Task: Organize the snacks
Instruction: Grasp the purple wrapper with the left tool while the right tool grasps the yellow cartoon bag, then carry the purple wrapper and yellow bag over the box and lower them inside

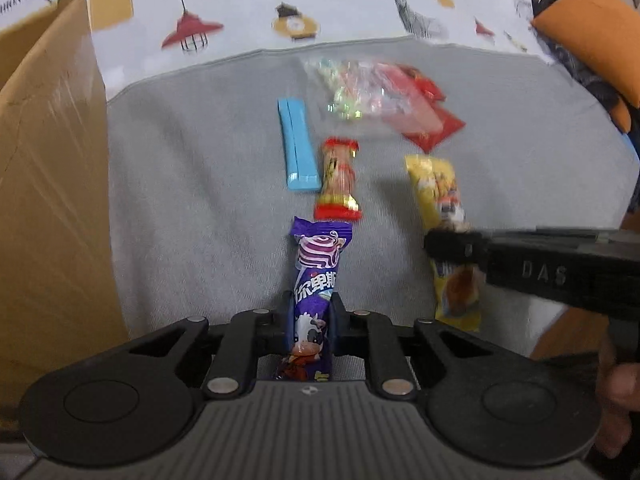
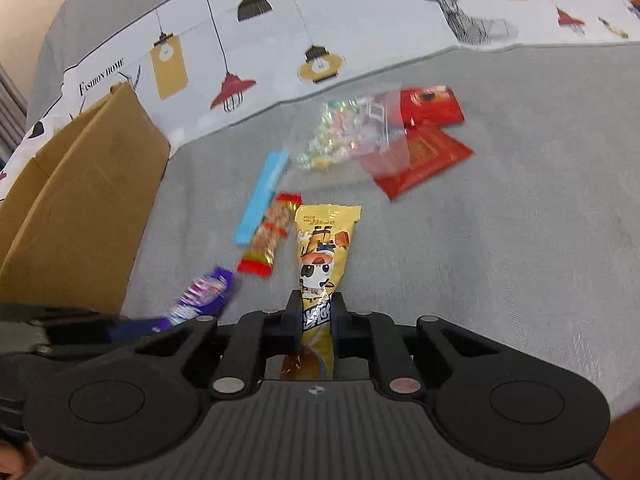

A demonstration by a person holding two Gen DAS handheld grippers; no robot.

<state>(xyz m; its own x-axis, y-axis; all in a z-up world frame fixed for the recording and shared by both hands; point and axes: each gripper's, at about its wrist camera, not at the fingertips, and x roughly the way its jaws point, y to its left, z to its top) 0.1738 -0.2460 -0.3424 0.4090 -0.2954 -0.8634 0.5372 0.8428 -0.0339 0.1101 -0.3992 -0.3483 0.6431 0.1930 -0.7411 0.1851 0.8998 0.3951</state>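
Red packets (image 2: pixel 424 148): two; blue stick (image 2: pixel 262 198): one

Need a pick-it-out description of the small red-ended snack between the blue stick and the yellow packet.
Start at the brown cardboard box on the grey blanket. Right of it lies a flat light-blue stick pack; the small clear-bodied packet with red ends lies alongside it. It is shorter than the tall yellow cartoon packet beside it.

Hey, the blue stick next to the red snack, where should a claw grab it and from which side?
Grip the blue stick across its narrow width near the middle, coming down from above. It lies flat on the grey cloth, long and thin. Its side away from the red-ended snack is free; near the close end the two almost touch, so the middle probably gives the fingers more room.
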